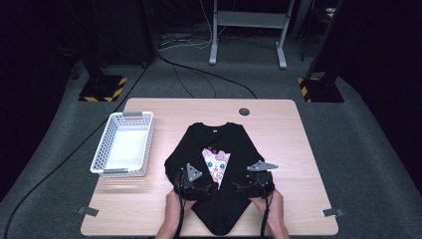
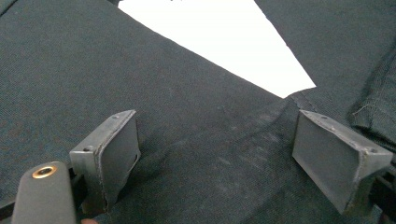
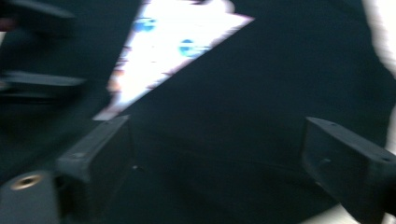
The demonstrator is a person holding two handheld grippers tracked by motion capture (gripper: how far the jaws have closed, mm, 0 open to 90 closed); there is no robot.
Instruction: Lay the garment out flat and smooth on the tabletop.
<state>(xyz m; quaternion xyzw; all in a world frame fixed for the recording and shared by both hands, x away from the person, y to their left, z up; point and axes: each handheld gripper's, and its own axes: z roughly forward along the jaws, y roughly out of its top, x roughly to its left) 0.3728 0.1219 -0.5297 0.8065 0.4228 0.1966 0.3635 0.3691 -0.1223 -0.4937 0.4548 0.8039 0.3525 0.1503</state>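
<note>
A black T-shirt [image 1: 219, 149] lies on the wooden table [image 1: 288, 149], its two sides folded in so only a wedge of the pale cartoon print [image 1: 216, 164] shows. My left gripper [image 1: 196, 186] rests on the left fold near the hem, jaws wide open over the black cloth [image 2: 210, 154]. My right gripper [image 1: 249, 185] sits on the right fold, also open above the cloth [image 3: 219, 154], with the print [image 3: 173, 51] ahead of it. Neither one holds anything.
A white plastic basket [image 1: 124, 144] stands empty on the table's left side. A round cable hole [image 1: 244, 111] sits at the far edge. Tape marks [image 1: 332, 212] are at the near corners. Stands and cables [image 1: 199, 74] cover the floor behind.
</note>
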